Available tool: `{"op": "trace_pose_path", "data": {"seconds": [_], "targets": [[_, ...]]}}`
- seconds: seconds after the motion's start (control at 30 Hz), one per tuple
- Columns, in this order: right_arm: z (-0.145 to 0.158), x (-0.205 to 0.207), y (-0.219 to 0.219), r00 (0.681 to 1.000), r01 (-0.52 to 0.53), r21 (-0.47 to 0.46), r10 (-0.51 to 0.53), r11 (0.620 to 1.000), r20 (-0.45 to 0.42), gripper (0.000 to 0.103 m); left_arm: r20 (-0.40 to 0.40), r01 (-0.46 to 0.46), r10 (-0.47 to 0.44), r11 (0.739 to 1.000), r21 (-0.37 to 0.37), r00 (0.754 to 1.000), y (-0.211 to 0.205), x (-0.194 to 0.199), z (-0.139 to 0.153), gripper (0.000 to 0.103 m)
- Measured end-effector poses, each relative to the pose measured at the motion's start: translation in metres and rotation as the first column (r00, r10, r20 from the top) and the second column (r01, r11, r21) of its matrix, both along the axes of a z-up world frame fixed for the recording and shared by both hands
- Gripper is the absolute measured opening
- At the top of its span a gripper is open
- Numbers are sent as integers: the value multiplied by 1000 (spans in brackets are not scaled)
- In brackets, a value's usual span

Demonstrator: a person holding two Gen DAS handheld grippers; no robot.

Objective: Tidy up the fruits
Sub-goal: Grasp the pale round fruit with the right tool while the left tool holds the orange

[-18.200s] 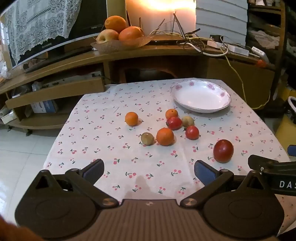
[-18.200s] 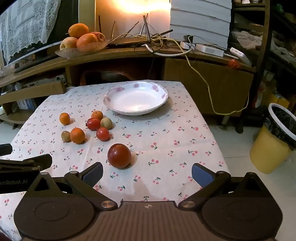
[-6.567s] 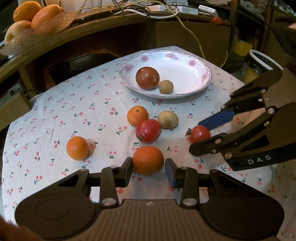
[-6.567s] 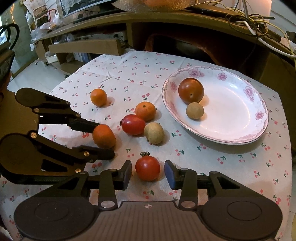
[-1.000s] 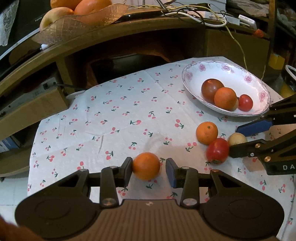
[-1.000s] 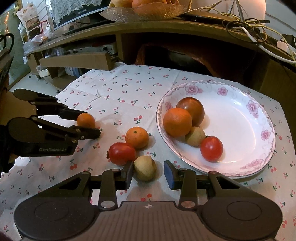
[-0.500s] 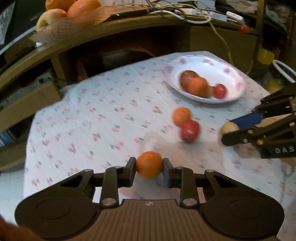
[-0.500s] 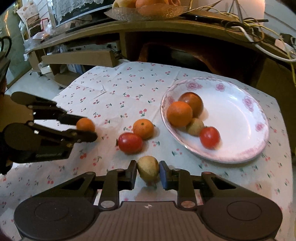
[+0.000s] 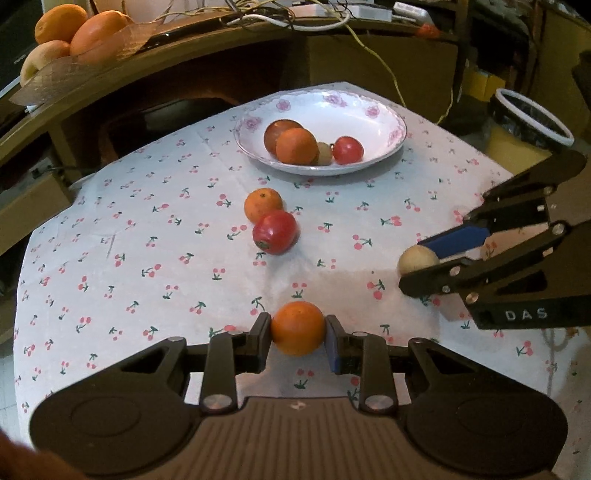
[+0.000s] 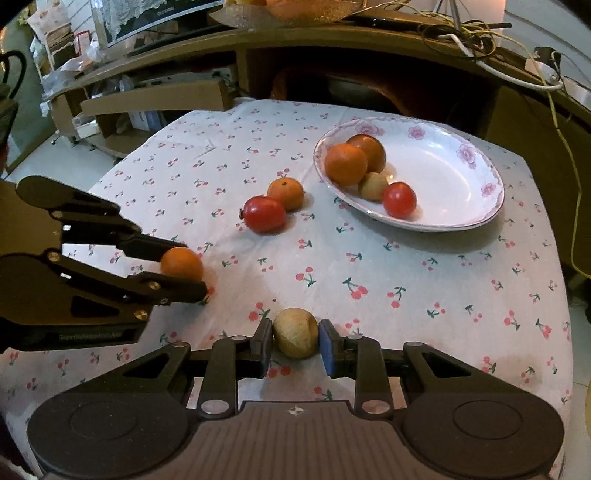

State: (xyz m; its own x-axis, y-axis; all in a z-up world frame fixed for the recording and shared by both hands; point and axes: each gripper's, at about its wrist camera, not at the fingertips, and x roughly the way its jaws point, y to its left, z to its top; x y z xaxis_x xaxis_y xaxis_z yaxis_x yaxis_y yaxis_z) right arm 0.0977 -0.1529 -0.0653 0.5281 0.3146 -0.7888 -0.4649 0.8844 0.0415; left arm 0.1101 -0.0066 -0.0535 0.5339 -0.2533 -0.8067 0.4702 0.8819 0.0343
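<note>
My left gripper (image 9: 297,334) is shut on a small orange (image 9: 298,327), held just above the cloth; it also shows in the right wrist view (image 10: 181,263). My right gripper (image 10: 294,338) is shut on a tan round fruit (image 10: 295,332), also seen in the left wrist view (image 9: 417,258). A white flowered plate (image 9: 373,114) at the back holds a dark red fruit, an orange, a tan fruit and a tomato. One orange (image 9: 263,204) and one red tomato (image 9: 275,232) lie on the cloth between me and the plate.
The table wears a white cherry-print cloth (image 9: 147,229). A wooden shelf behind carries a bowl of oranges (image 9: 74,33) and cables. A yellow bin (image 9: 528,129) stands off the table's right side.
Both grippers have lifted and drawn back with their fruit. The plate and the two loose fruits now sit farther ahead.
</note>
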Motion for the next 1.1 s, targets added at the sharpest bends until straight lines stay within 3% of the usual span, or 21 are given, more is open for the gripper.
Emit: {"op": "trace_pose_path", "data": {"seconds": [0.2,0.5,0.7,0.8,0.9,1.0,1.1], "targets": [[1,2,-2,1000,-11,7,11,1000,-6,29,8,0,0,1000,23,1000,-5,0,0,41],[2,3,-4,999,-42,-6,41,999,-17,41,-10,-25,25,998,50,1000,-8,-1,1,52],[2,2,-8,999,-42,7,42,999,-13,42,-2,-25,25,998,61,1000,-10,1,1,56],[1,0,-7,999,-47,-3,47,999,3,38,4,-24,24,998,56,1000,-10,1,1,56],[1,-4,-7,999,-51,-22,51,998,19,28,0,-26,26,999,43,1000,-8,-1,1,50],[1,-4,-7,998,-47,-26,48,999,27,27,7,-41,41,998,41,999,-8,-2,2,36],[5,-4,-5,998,-49,-23,50,999,31,26,3,-34,34,999,32,999,-8,-2,3,36]]}}
